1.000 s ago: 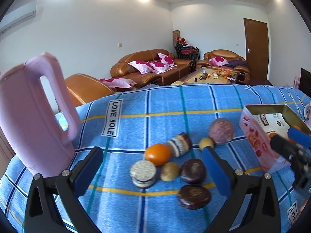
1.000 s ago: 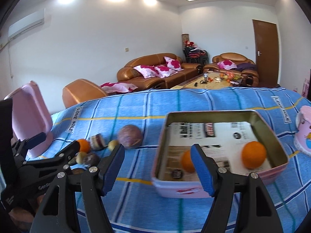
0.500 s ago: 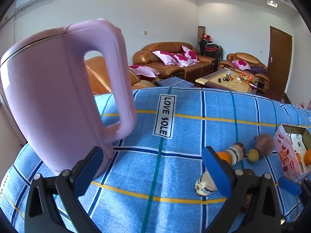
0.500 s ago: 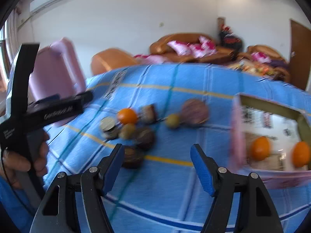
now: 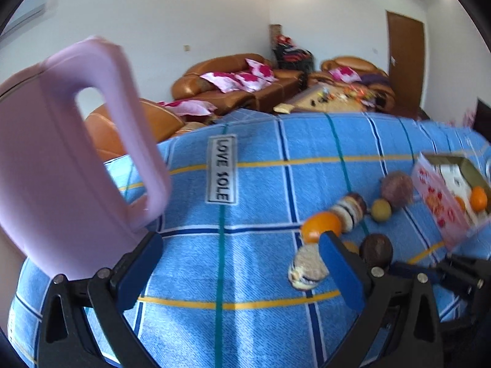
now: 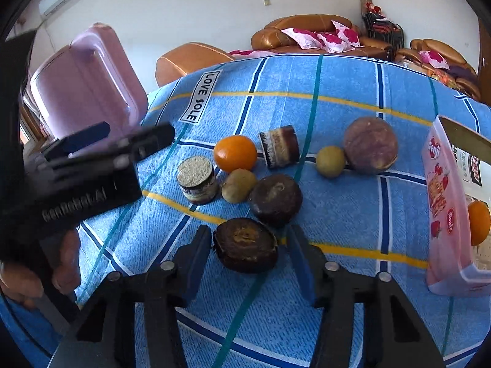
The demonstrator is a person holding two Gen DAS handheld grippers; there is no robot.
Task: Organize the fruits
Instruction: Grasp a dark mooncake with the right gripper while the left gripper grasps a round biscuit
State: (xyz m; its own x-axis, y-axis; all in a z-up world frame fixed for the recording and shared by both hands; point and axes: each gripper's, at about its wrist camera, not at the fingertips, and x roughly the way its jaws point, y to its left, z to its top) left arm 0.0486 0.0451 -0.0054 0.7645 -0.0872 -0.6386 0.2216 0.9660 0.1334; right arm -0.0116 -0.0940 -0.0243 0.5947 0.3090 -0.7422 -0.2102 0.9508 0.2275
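The right gripper (image 6: 250, 247) is closing its fingers around a dark fruit (image 6: 245, 244), not yet pressing; the left gripper (image 5: 239, 263) is hanging open above the blue worktop (image 5: 260, 184).

White label (image 6: 200, 97) on blue checked cloth (image 6: 337, 92): "LOVE SOLE". Pink box (image 6: 442, 202): red brand words, too small to read. Left hand-held gripper (image 6: 101, 141) body: white lettering, blurred.

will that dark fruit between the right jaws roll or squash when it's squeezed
The dark fruit looks flattened with a sunken brown top, so it will probably sit rather than roll. Its wrinkled skin suggests softness; the right gripper, jaws just closing around it, might dent it.
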